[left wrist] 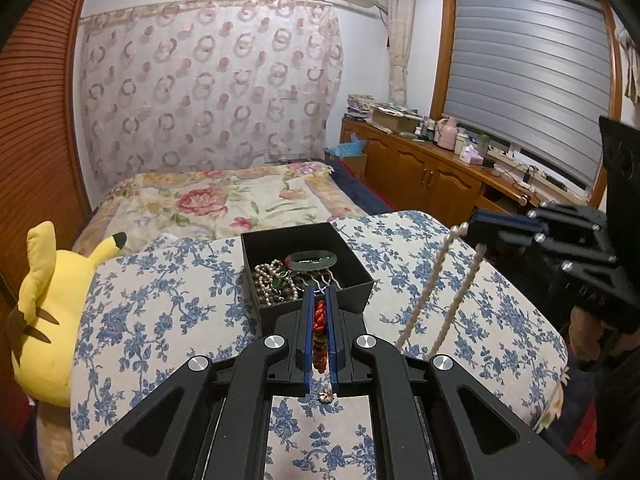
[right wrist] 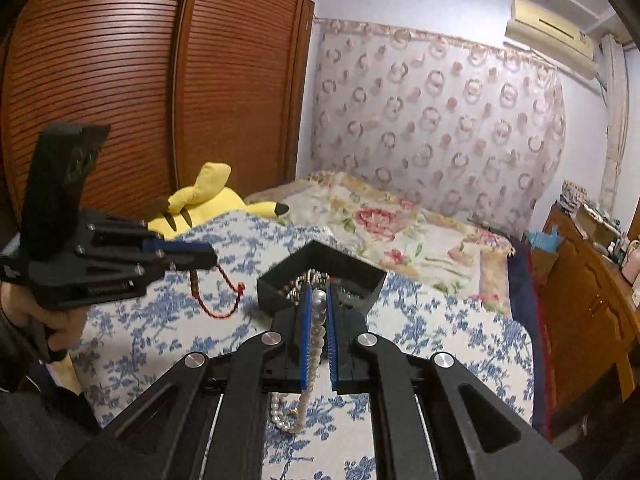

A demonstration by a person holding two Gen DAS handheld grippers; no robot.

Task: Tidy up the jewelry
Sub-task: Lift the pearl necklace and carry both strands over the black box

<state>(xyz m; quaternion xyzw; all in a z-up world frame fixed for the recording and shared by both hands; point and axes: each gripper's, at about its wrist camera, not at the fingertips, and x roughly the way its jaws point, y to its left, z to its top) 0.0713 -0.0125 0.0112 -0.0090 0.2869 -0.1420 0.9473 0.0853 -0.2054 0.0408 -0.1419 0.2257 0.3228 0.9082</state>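
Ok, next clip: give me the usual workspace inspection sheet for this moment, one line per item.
Surface: blue floral cloth over a rounded table beside a bed.
Job's things: open black box holding mixed beads and a green bangle; pearl necklace hanging in two strands; red cord bracelet with dark beads.
Clutter: yellow plush toy at the table edge.
Grippers: left gripper shut on the red cord bracelet; right gripper shut on the pearl necklace.
Cables: cords on the sideboard under the window.
Surroundings: wooden wardrobe, patterned curtain, air conditioner, closed blind.
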